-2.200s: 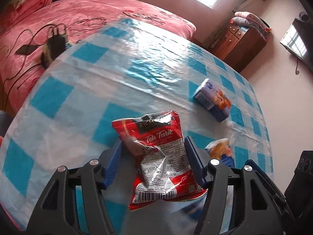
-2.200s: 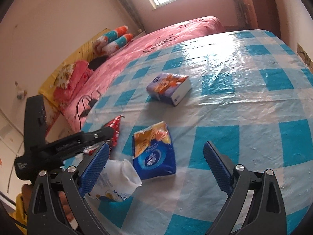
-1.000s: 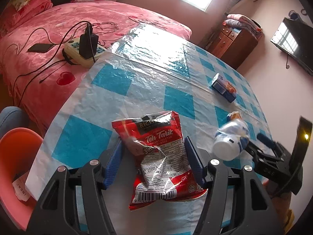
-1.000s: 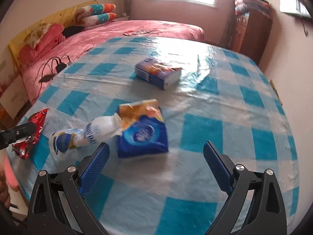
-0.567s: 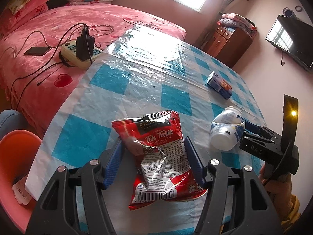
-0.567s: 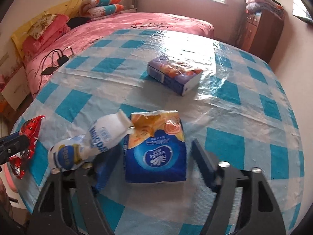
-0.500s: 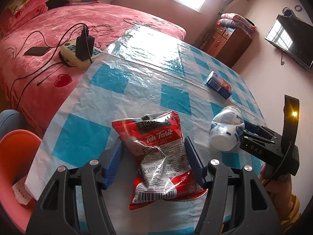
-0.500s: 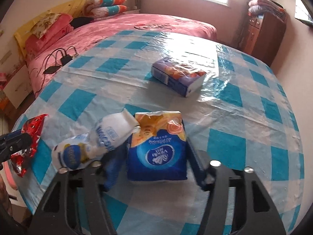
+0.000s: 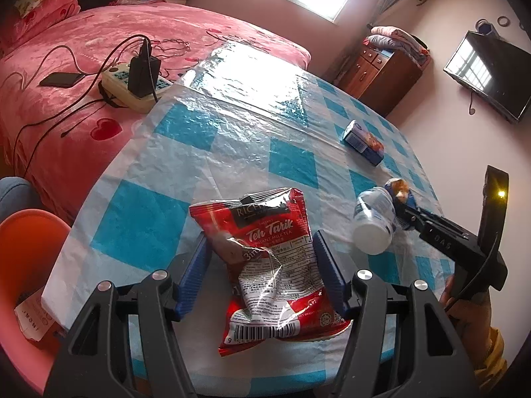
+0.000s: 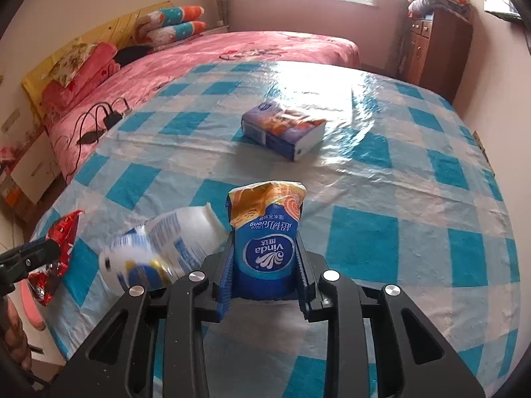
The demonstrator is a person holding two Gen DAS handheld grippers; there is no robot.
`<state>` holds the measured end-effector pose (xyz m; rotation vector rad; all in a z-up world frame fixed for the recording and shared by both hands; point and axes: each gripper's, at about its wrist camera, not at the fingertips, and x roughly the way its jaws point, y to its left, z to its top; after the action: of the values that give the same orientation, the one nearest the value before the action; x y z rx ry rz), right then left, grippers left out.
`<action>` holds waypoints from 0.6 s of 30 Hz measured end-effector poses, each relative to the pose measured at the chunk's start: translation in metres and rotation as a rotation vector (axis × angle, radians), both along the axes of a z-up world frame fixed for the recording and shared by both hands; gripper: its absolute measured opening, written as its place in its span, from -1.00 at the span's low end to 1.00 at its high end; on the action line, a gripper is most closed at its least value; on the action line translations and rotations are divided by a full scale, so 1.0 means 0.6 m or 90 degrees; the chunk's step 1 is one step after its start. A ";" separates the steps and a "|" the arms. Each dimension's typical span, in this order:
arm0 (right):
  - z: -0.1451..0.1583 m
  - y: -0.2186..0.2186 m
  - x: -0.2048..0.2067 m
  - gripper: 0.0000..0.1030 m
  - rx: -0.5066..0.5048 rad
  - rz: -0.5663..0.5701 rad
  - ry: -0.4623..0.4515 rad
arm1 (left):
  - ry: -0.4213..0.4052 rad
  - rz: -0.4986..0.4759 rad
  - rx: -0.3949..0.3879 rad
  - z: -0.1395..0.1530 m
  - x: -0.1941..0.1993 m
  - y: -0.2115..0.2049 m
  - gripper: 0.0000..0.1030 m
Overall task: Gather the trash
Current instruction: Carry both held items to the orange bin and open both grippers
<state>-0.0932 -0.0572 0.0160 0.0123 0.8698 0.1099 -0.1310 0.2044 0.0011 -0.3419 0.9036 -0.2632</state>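
A: Closing on the blue tissue pack (image 10: 264,248) now: the right tool (image 10: 264,265) has its jaws coming together, with the pack standing upright between the blue pads and both pads against its sides. Logged as a grip, not yet a settled one.

B: How does it handle, in your judgement?

A: Light and soft. The torn orange top is crumpled, so I take it for a mostly empty film wrapper. It should squash and not resist, and glossy film can slide. Best hold is low on the blue body, where it sits between the pads now; the flap above would only fold.

B: And the left tool (image 9: 262,265)?

A: About half open, with the red Teh Tarik sachet (image 9: 272,265) between its pads, both of which meet its edges. The sachet is creased foil, feather-light and stiff only along its seams. It juts forward past the fingertips, out over the near edge of the counter (image 9: 199,152).

B: Anything beside the right tool?

A: A white plastic bottle (image 10: 162,248) lies on its side just left of the left finger, touching or nearly touching the pack; I cannot tell which. It is blurred in the right view, and I judge it thin-walled, empty and liable to roll.

B: Further out?

A: A boxed tissue pack (image 10: 283,132) lies well ahead of the right tool on the checked cloth, apart from everything. It looks full and firmer; I would take it across its short sides.
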 end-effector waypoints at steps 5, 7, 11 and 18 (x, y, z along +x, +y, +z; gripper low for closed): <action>0.030 -0.008 -0.013 -0.38 0.008 -0.013 -0.032 | -0.009 0.002 -0.008 0.006 -0.006 0.010 0.23; 0.043 -0.007 -0.019 -0.38 0.013 -0.013 -0.043 | -0.015 0.002 -0.011 0.012 -0.011 0.012 0.23; 0.064 0.001 -0.024 -0.38 0.026 -0.005 -0.054 | -0.029 0.006 -0.017 0.021 -0.021 0.023 0.23; 0.093 0.051 -0.031 -0.38 0.067 0.049 -0.058 | -0.040 0.029 -0.022 0.031 -0.044 0.059 0.23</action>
<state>-0.1118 -0.0268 0.0717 0.0712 0.7733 0.2268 -0.1574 0.2395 0.0197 -0.3845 0.8296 -0.2464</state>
